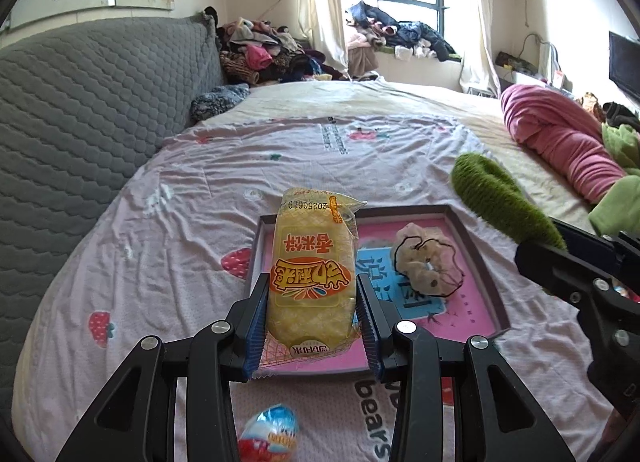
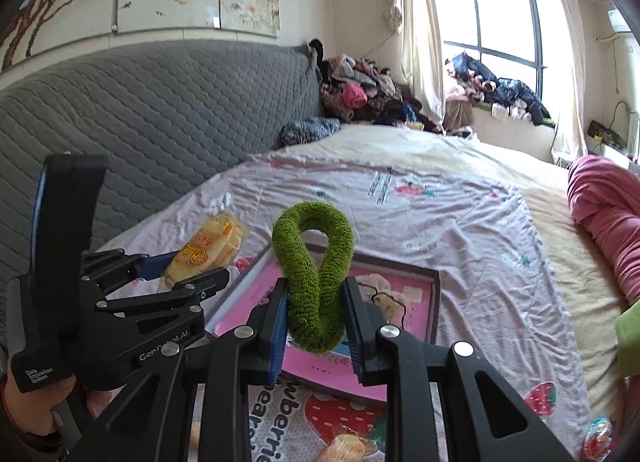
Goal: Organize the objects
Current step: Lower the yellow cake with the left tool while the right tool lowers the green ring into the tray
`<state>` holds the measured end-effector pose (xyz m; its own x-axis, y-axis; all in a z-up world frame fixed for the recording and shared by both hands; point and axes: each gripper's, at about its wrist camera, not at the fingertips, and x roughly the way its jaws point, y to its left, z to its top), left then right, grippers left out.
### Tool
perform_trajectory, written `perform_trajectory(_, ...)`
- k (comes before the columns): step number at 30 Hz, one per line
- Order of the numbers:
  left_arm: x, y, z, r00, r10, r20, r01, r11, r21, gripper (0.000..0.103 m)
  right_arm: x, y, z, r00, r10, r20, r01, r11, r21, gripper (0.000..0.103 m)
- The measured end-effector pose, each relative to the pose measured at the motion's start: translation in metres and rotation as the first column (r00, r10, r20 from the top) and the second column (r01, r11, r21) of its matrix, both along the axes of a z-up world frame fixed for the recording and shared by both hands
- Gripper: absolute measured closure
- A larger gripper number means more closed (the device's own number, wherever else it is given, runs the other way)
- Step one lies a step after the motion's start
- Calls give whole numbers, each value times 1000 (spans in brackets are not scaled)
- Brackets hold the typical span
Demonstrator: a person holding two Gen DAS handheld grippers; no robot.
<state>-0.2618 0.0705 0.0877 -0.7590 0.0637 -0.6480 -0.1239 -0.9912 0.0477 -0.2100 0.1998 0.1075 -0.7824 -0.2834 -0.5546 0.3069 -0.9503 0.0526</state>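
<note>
My left gripper [image 1: 312, 302] is shut on a yellow snack packet [image 1: 310, 262] and holds it above the near left corner of a pink tray with a dark rim [image 1: 496, 290]. A cream scrunchie [image 1: 428, 262] lies in the tray. My right gripper [image 2: 316, 310] is shut on a fuzzy green hair loop [image 2: 312, 262], held above the same tray [image 2: 434, 302]. The loop also shows at the right of the left wrist view [image 1: 500, 197]. The left gripper with the packet [image 2: 208, 250] shows at the left of the right wrist view.
The tray lies on a bed with a pink strawberry sheet [image 1: 180, 221]. A blue and red foil egg [image 1: 270, 436] lies near me. Another snack packet [image 2: 344, 446] lies in front of the tray. A grey headboard [image 1: 80, 121] stands left, a pink blanket [image 1: 560, 141] right.
</note>
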Motion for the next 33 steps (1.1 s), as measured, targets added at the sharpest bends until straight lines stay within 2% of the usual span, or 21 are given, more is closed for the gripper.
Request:
perform_trajectory(11,-43,4,-66,996,9,91,-8,1000,-17,61,-54,-10,-66,991,34,127,-39,998,39,77)
perform_trajectory(20,-55,8,-96,987,-2,160,10,999,-45,61,-75,-22,-111,973,58,222,-77,994,75,77)
perform_trajectory(27,-62,9,-114,977,-1,214,8,1000,-30,61,-80,-22,-127,965,35,259,-61,994,90,77)
perform_trajectory(33,-65,10,-124,971,4,237,7,999,-46,61,-85,-14,-133,960,9,281,-37,995,94,77)
